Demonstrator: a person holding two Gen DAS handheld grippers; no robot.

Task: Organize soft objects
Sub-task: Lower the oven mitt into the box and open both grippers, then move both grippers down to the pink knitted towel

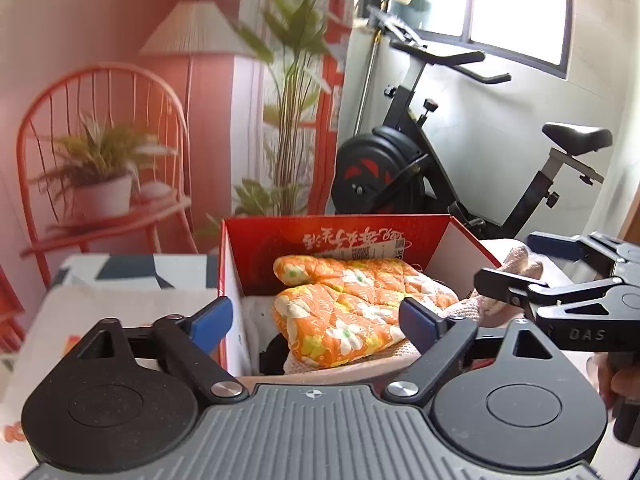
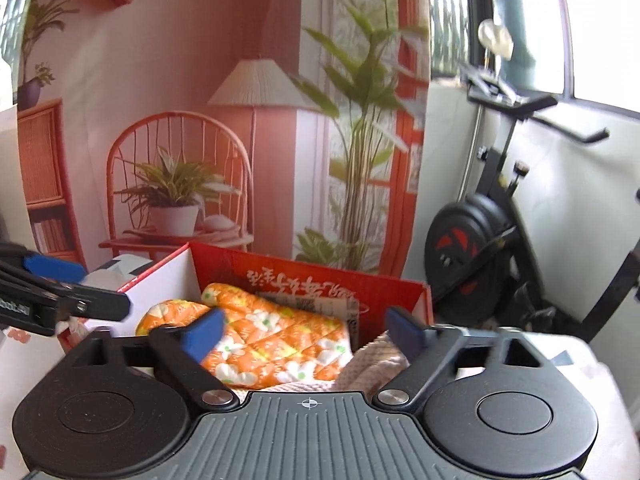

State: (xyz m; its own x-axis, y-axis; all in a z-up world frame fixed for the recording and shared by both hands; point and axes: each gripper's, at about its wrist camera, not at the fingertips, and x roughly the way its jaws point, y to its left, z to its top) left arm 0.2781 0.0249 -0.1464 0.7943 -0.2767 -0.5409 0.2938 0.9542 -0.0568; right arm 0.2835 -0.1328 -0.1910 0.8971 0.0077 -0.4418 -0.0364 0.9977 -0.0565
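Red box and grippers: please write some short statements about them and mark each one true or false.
1. The orange quilt lies inside the red box. True.
2. The left gripper holds the quilt. False: its jaws are open and hold nothing.
3. The right gripper has open jaws. True.
4. The box is closed with a lid. False: it is open on top.
5. A pink knit cloth lies beside the quilt. True.
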